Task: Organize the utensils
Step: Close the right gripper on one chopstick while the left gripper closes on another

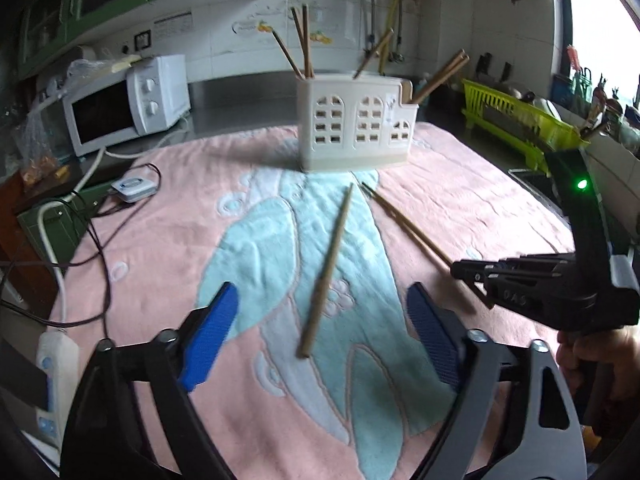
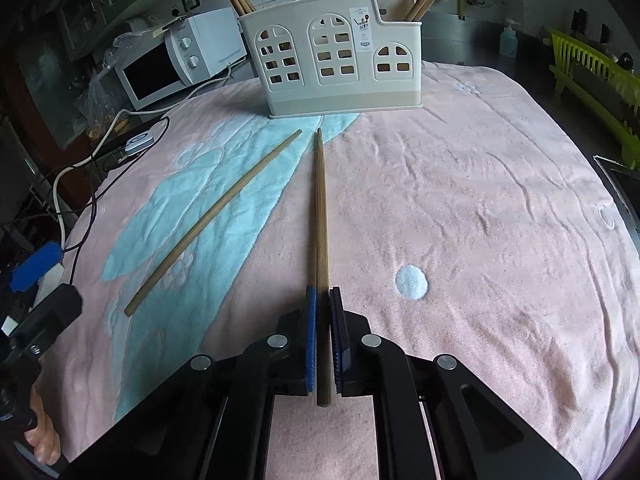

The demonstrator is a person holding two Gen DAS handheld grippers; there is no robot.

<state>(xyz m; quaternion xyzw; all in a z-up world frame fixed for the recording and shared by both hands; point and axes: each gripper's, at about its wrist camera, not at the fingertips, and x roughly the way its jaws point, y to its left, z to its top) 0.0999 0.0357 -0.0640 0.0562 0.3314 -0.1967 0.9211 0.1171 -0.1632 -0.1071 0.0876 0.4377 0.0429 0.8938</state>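
Gripping the thick end of one slim brown wooden chopstick (image 2: pixel 321 216), your right gripper (image 2: pixel 323 300) has its blue-padded fingers (image 2: pixel 311 320) clenched on it; the stick's long axis runs straight ahead from the fingers, tip toward the cream plastic window-cutout utensil holder (image 2: pixel 332 56). A second loose wooden chopstick (image 1: pixel 326 276) lies on the pink-and-blue towel-covered surface (image 2: pixel 480 200), lengthwise between the released fingers of your left gripper (image 1: pixel 320 320), which is nearer to it and not touching.

raised letters reading "dag" on the right gripper (image 1: pixel 466 270) body; utensil holder (image 2: pixel 340 56) sticker print too small to read
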